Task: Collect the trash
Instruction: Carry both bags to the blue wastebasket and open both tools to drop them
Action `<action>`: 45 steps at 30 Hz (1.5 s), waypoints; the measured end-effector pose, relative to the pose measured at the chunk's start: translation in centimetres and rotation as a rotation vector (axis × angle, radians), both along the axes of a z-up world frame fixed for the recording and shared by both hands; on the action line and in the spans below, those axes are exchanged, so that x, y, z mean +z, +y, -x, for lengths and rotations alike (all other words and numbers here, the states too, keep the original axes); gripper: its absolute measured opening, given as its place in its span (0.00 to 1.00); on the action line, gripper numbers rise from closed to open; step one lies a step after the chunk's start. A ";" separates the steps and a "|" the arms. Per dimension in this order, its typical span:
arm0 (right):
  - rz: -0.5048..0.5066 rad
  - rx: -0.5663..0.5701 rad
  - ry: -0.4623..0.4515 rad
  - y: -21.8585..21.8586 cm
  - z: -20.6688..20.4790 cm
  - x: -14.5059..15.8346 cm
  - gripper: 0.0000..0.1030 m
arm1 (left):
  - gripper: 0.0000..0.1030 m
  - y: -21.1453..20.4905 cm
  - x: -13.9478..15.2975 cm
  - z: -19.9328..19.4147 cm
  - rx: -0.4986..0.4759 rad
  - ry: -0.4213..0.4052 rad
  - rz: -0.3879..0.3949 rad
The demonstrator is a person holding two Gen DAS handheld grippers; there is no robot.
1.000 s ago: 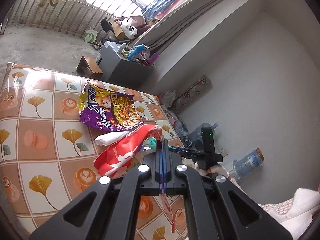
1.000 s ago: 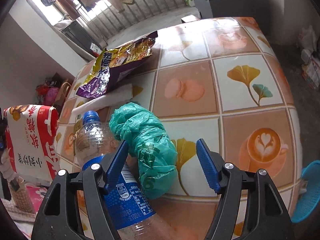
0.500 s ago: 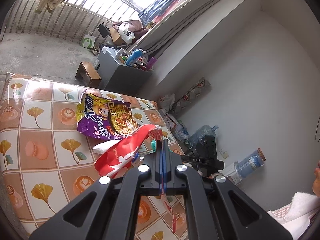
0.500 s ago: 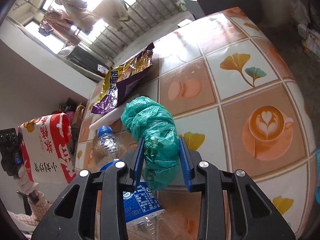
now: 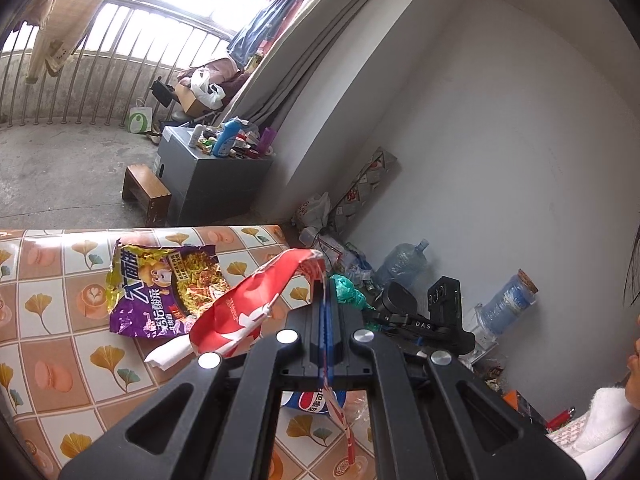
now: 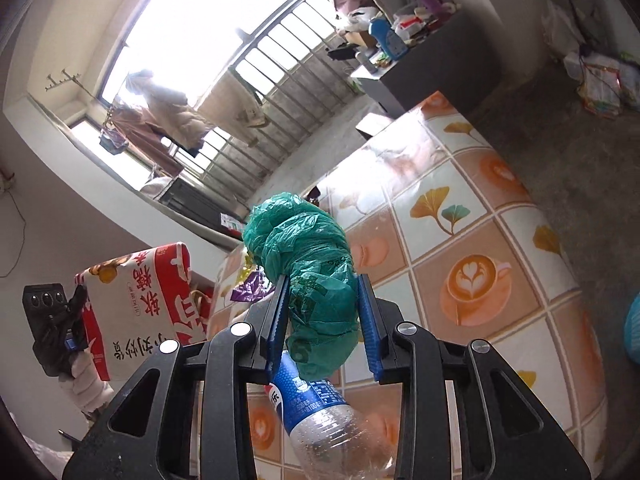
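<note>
My left gripper [image 5: 325, 292] is shut on a red and white snack wrapper [image 5: 244, 304], which hangs above the tiled table [image 5: 52, 312]. The same red wrapper [image 6: 136, 300] shows at the left of the right wrist view, in the left gripper [image 6: 60, 320]. My right gripper [image 6: 322, 308] is shut on a crumpled green plastic bag [image 6: 308, 256], lifted off the table [image 6: 500, 240]. A clear plastic bottle with a blue label [image 6: 316, 400] lies on the table under it. A purple noodle bag [image 5: 160, 288] and a white paper scrap [image 5: 168, 354] lie flat on the table.
A grey cabinet [image 5: 212, 184] crowded with bottles and a wooden stool [image 5: 146, 192] stand beyond the table. Bags and large water bottles [image 5: 400, 264] litter the floor by the wall. A light-blue basket [image 6: 632, 332] shows at the table's right edge.
The right gripper closed on the green bag and lifted it off the table. The left gripper rose with the red wrapper, so more of the room shows.
</note>
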State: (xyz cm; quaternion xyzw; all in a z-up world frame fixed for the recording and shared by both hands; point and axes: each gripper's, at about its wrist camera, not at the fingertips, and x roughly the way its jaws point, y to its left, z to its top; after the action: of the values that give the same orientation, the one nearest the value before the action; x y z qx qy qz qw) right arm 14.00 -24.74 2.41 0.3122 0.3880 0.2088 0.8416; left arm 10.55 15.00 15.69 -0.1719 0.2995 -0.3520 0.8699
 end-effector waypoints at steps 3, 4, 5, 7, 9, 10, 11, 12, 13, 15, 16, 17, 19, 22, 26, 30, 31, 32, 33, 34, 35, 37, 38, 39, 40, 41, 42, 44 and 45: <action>-0.037 -0.073 0.001 -2.6 1.3 0.1 0.30 | 0.00 -3.4 0.8 -0.9 -0.043 -0.026 -0.030; -0.048 -0.101 0.001 -3.7 1.8 0.0 0.30 | 0.00 -4.6 1.0 -1.4 -0.063 -0.027 -0.037; -0.059 -0.127 0.001 -4.7 2.4 -0.1 0.30 | 0.00 -5.8 1.1 -1.7 -0.083 -0.028 -0.044; -0.077 -0.186 0.000 -6.8 3.8 -0.4 0.30 | 0.00 -8.6 1.5 -2.4 -0.128 -0.041 -0.062; -0.095 -0.250 0.000 -9.2 5.4 -0.7 0.30 | 0.00 -11.6 1.9 -2.9 -0.173 -0.062 -0.084; -0.103 -0.285 0.000 -10.5 6.2 -0.8 0.30 | 0.00 -13.2 2.0 -3.1 -0.201 -0.072 -0.093; -0.109 -0.320 -0.002 -11.7 6.9 -0.9 0.30 | 0.00 -14.9 2.1 -3.2 -0.228 -0.085 -0.106; -0.114 -0.357 -0.003 -12.9 7.7 -1.0 0.30 | 0.00 -16.6 2.2 -3.2 -0.254 -0.100 -0.121; -0.119 -0.394 -0.004 -14.1 8.5 -1.2 0.30 | 0.00 -18.5 2.1 -3.2 -0.282 -0.116 -0.137; -0.125 -0.465 -0.003 -16.0 10.1 -1.5 0.30 | 0.00 -22.3 1.9 -3.0 -0.338 -0.136 -0.167; -0.128 -0.500 -0.001 -17.0 10.8 -1.7 0.30 | 0.00 -24.3 1.6 -2.9 -0.370 -0.139 -0.179; -0.130 -0.535 0.003 -17.9 11.4 -2.0 0.30 | 0.00 -26.3 1.3 -2.9 -0.402 -0.139 -0.193; -0.126 -0.610 0.017 -19.7 12.8 -2.6 0.30 | 0.00 -30.4 0.6 -2.8 -0.460 -0.136 -0.222; -0.107 -0.723 0.056 -22.0 14.3 -4.0 0.31 | 0.00 -36.5 -1.2 -2.8 -0.534 -0.139 -0.277; -0.091 -0.836 0.135 -25.0 15.7 -6.6 0.31 | 0.00 -44.3 -4.3 -3.5 -0.625 -0.113 -0.336; -0.101 -0.909 0.207 -28.1 15.8 -9.5 0.31 | 0.00 -51.9 -7.9 -4.5 -0.703 -0.054 -0.387; -0.099 -0.922 0.222 -28.8 15.5 -10.1 0.31 | 0.00 -53.7 -8.9 -4.6 -0.721 -0.041 -0.399; -0.101 -0.937 0.236 -29.6 15.6 -10.6 0.32 | 0.00 -55.5 -10.0 -4.7 -0.736 -0.034 -0.418; -0.100 -0.951 0.249 -30.1 15.8 -11.0 0.32 | 0.00 -57.1 -11.2 -4.9 -0.742 -0.025 -0.436; -0.097 -0.962 0.265 -30.8 15.6 -11.7 0.32 | 0.00 -58.6 -12.4 -5.1 -0.753 -0.018 -0.449; -0.096 -0.975 0.281 -31.4 15.5 -12.4 0.33 | 0.00 -60.1 -13.7 -5.3 -0.757 -0.009 -0.460; -0.080 -0.998 0.315 -32.5 15.2 -13.8 0.34 | 0.02 -62.8 -16.5 -5.9 -0.756 0.022 -0.478; -0.064 -1.014 0.340 -33.2 14.8 -14.8 0.34 | 0.16 -63.9 -18.1 -6.3 -0.764 0.050 -0.479; -0.057 -1.031 0.356 -33.9 14.6 -16.0 0.41 | 0.43 -65.0 -19.8 -6.6 -0.765 0.086 -0.494; -0.049 -1.035 0.371 -34.5 14.4 -17.4 0.57 | 0.53 -65.9 -21.4 -6.9 -0.757 0.117 -0.512; -0.036 -1.044 0.403 -35.0 14.2 -18.9 0.63 | 0.57 -66.4 -22.8 -7.1 -0.745 0.137 -0.523; -0.027 -1.059 0.446 -35.5 14.4 -20.2 0.66 | 0.57 -66.9 -24.1 -7.3 -0.726 0.157 -0.545; -0.028 -1.058 0.536 -35.9 14.7 -22.8 0.66 | 0.57 -67.1 -25.5 -7.9 -0.676 0.197 -0.574; -0.041 -1.065 0.559 -35.7 15.3 -23.4 0.66 | 0.57 -66.8 -25.7 -8.2 -0.662 0.219 -0.558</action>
State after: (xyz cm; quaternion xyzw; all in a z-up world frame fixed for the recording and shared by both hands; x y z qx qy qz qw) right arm -1.33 -60.44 -20.95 0.5229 0.3810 -0.3240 0.6903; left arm 18.78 -51.83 -9.97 0.1381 0.5124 -0.4970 0.6866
